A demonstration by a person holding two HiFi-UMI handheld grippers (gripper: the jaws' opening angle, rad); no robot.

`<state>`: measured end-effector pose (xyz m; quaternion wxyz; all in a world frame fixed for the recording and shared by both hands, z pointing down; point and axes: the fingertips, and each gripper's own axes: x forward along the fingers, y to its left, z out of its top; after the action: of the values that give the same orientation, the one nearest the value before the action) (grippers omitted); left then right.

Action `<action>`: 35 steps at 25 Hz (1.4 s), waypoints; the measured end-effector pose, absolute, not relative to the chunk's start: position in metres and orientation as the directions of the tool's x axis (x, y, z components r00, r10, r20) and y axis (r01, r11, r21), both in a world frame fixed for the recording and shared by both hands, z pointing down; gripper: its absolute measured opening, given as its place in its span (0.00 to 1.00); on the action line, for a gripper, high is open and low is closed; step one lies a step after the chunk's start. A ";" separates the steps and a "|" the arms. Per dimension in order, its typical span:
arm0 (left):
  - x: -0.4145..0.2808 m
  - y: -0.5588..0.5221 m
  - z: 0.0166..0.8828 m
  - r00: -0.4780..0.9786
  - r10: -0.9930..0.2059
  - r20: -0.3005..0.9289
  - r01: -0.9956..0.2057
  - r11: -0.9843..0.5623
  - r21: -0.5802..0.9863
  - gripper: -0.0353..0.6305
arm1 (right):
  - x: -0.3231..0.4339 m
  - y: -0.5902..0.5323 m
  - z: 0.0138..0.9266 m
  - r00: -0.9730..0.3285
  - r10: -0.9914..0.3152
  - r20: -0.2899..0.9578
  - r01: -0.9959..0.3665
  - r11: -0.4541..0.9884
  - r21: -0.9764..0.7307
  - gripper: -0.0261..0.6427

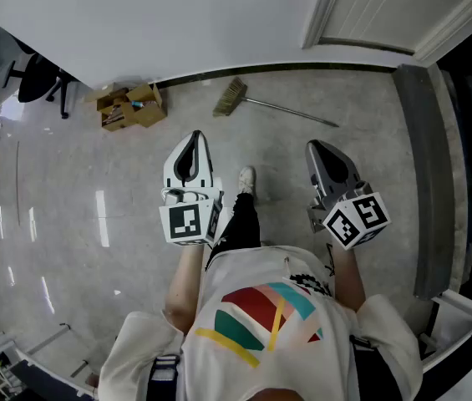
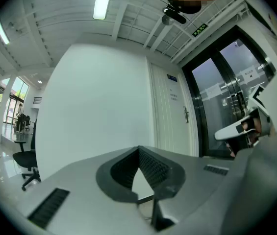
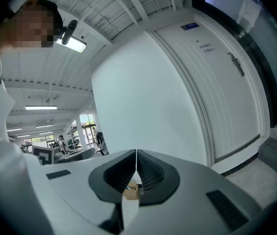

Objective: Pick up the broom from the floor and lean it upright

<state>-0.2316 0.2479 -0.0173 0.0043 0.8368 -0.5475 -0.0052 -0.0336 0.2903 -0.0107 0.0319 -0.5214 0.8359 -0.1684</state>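
Observation:
In the head view the broom point(image 1: 271, 104) lies flat on the floor near the wall, its straw head point(image 1: 230, 98) at the left and its thin handle running right. My left gripper point(image 1: 194, 141) hangs well short of it, jaws shut with nothing between them. To the right, my right gripper point(image 1: 317, 149) also stays back from the handle, tips together and empty. The left gripper view shows the left gripper point(image 2: 138, 150) with closed jaws against a white wall. The right gripper view shows the right gripper point(image 3: 136, 153) closed likewise.
A cardboard box point(image 1: 130, 105) of odds and ends sits by the wall left of the broom. A white door point(image 1: 386, 11) stands at the upper right, a grey threshold strip point(image 1: 426, 165) runs down the right side. An office chair point(image 1: 39, 80) is at the far left.

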 end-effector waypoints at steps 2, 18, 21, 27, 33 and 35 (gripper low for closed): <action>-0.229 0.193 -0.016 0.428 -0.904 0.004 -0.904 -0.428 0.002 0.12 | -0.035 0.235 -0.013 -0.445 -0.886 0.129 -0.868 0.391 -0.307 0.06; -0.146 -0.080 -0.006 0.575 -0.818 0.007 -0.818 -0.575 -0.005 0.12 | 0.034 -0.011 0.014 -0.402 -0.898 0.177 -0.889 0.337 -0.311 0.06; -0.128 -0.109 0.031 0.597 -0.801 0.028 -0.802 -0.597 0.013 0.12 | 0.052 -0.040 0.048 -0.402 -0.894 0.196 -0.892 0.334 -0.305 0.06; -0.078 -0.174 0.217 0.717 -0.689 0.107 -0.692 -0.722 -0.012 0.12 | 0.095 -0.090 0.200 -0.380 -0.906 0.185 -0.897 0.313 -0.312 0.06; 0.020 -0.219 0.492 0.893 -0.407 0.192 -0.417 -0.909 0.014 0.31 | 0.150 -0.113 0.442 -0.318 -0.928 0.194 -0.932 0.269 -0.242 0.06; 0.054 -0.225 0.582 0.918 -0.297 0.261 -0.310 -0.951 0.008 0.35 | 0.167 -0.116 0.513 -0.293 -0.937 0.193 -0.943 0.248 -0.223 0.06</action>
<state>0.0544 -0.2254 0.5823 0.0247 0.9791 -0.1552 0.1292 0.1671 -0.1156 0.5134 -0.0102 -0.5947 0.7900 -0.1489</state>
